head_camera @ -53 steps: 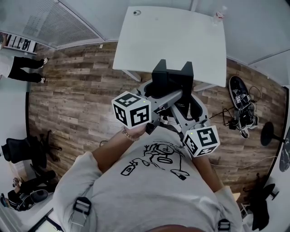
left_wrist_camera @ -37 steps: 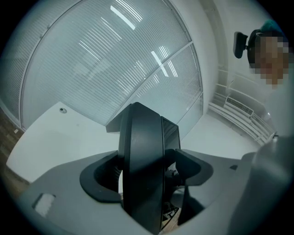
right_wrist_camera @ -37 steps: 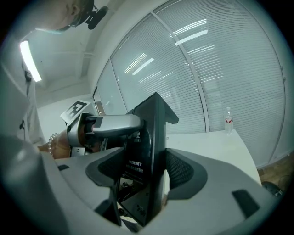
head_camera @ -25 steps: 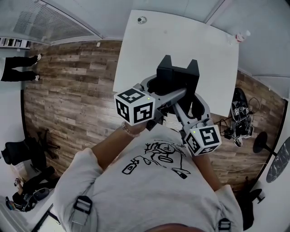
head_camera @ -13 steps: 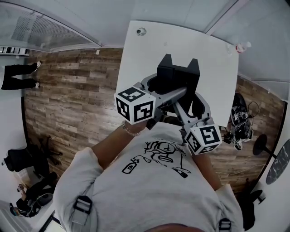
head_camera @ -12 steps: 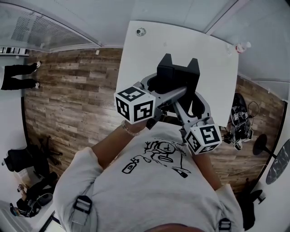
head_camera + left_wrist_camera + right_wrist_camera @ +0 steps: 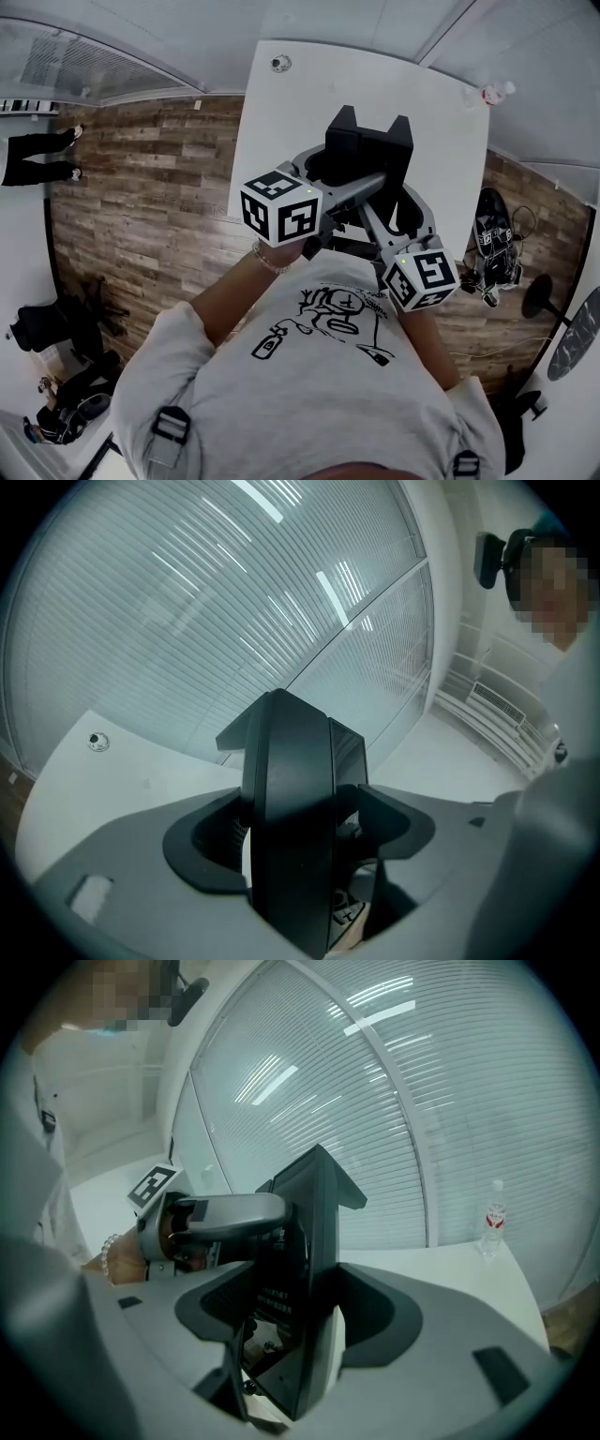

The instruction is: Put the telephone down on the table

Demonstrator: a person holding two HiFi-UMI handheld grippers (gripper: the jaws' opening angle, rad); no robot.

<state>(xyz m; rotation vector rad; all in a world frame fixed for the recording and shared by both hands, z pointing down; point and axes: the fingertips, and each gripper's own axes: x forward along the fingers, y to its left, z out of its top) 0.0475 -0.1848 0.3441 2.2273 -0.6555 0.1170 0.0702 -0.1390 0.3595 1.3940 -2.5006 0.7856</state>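
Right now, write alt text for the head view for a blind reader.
Seen from above, a person clamps a black telephone between the left gripper and right gripper above a white table, with a bottle at its far corner.

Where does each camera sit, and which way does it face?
Head view: on the person's head, facing steeply down at the telephone, white table beyond; shows torso, forearms, left gripper and right gripper.
Left gripper view: on the left gripper, facing along its jaws, shut on the telephone, toward blinds; shirt at right.
Right gripper view: on the right gripper, jaws likewise on the telephone; left gripper and hand at left.
Shared: telephone in all; water bottle in head and right gripper views.
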